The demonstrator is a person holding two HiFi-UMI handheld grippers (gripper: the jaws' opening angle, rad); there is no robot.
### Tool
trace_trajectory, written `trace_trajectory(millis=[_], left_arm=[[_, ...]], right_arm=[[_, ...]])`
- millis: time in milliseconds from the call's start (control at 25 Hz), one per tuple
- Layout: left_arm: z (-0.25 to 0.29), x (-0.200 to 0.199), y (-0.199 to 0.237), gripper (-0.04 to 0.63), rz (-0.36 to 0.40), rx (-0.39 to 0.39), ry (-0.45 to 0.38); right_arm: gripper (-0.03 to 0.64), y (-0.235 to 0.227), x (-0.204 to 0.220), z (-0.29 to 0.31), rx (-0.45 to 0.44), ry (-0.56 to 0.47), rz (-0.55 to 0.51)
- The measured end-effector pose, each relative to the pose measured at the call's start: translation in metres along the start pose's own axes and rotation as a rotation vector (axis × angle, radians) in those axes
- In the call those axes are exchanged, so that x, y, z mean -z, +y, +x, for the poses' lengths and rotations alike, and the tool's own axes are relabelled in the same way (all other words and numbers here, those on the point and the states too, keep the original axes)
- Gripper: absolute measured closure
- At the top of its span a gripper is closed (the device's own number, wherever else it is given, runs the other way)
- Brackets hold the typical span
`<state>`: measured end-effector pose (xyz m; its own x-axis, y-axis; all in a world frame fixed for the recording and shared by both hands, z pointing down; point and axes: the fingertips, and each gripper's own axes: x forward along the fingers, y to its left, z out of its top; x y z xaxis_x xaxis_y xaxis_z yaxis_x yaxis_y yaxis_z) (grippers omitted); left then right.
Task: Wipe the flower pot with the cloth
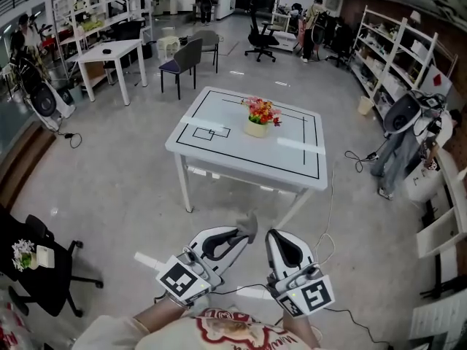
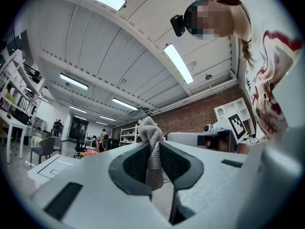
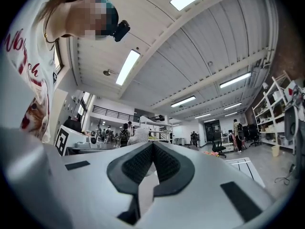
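- Fingers of our left gripper (image 1: pixel 241 235) pinch a grey knitted cloth (image 2: pixel 150 130).
- Our right gripper (image 3: pixel 152 144) has its fingers pressed together, empty.
- The cream flower pot (image 1: pixel 256 128) sits on the white table (image 1: pixel 219 156) ahead.

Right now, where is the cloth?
The cloth is pinched in the left gripper, low centre of the head view, just left of the right gripper and well short of the white table holding the flower pot.

You have the flower pot (image 1: pixel 256 128) on the desk (image 1: pixel 219 155), toward its far side. Before the desk's near edge sit your left gripper (image 1: pixel 241 239) and right gripper (image 1: pixel 272 238), side by side, with the cloth (image 1: pixel 249 227) between the left one's jaws. A chair (image 1: pixel 186 60) stands behind the desk's far left corner.
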<state>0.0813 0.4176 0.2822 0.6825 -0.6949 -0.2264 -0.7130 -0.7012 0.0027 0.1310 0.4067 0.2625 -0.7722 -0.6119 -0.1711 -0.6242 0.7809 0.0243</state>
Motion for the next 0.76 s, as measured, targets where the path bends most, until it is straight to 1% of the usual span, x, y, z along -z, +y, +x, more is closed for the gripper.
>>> trace_trajectory(millis=[80,320,760], left_arm=[[-0.001,0.000,0.001,0.540,-0.004,0.004,0.006],[-0.005,-0.005,0.005,0.540,-0.004,0.005,-0.010],[-0.015,-0.007,0.017,0.540,-0.006,-0.021,-0.023]], right_arm=[[0.617,0.003,-0.001,0.002,-0.004,0.000,-0.003],[0.617,0.011,0.001,0.010,-0.017,0.006,-0.010],[0.617,0.024,0.005,0.020,-0.050,0.006,-0.020]])
